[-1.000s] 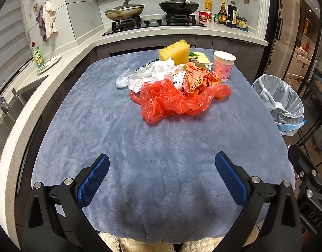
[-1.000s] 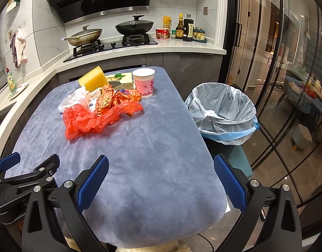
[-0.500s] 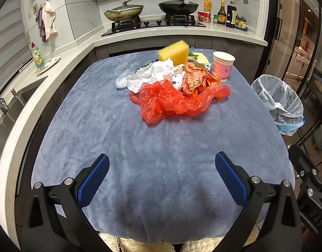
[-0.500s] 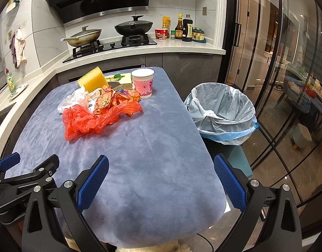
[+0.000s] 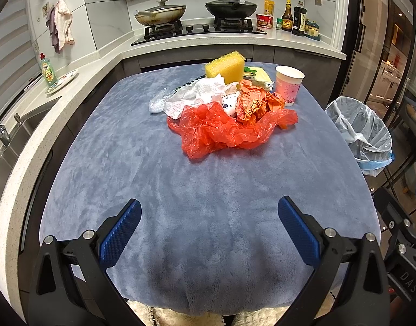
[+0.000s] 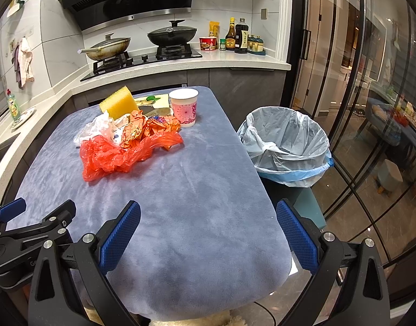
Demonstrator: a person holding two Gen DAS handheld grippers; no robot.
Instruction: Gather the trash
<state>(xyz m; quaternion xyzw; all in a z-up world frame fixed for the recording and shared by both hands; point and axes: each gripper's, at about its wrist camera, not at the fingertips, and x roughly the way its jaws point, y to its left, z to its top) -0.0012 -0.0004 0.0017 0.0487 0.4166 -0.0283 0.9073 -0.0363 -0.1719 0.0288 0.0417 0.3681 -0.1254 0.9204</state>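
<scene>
A pile of trash lies at the far middle of the blue-covered table (image 5: 142, 163): a red plastic bag (image 5: 224, 130) (image 6: 113, 154), orange wrappers (image 5: 256, 103) (image 6: 142, 130), white crumpled paper (image 5: 199, 95), a yellow sponge (image 5: 226, 65) (image 6: 118, 103) and a pink paper cup (image 5: 288, 84) (image 6: 184, 107). A lined trash bin (image 6: 286, 144) (image 5: 362, 133) stands right of the table. My left gripper (image 5: 209, 217) and right gripper (image 6: 208, 217) are open and empty above the table's near edge.
A counter with a stove, two pans (image 6: 170, 34) and bottles (image 6: 236, 38) runs behind the table. A sink (image 5: 7, 146) and a dish soap bottle (image 5: 48, 69) are on the left. Glass doors (image 6: 357, 81) are on the right.
Both grippers have edged slightly forward toward the table; nothing was taken hold of or let go.
</scene>
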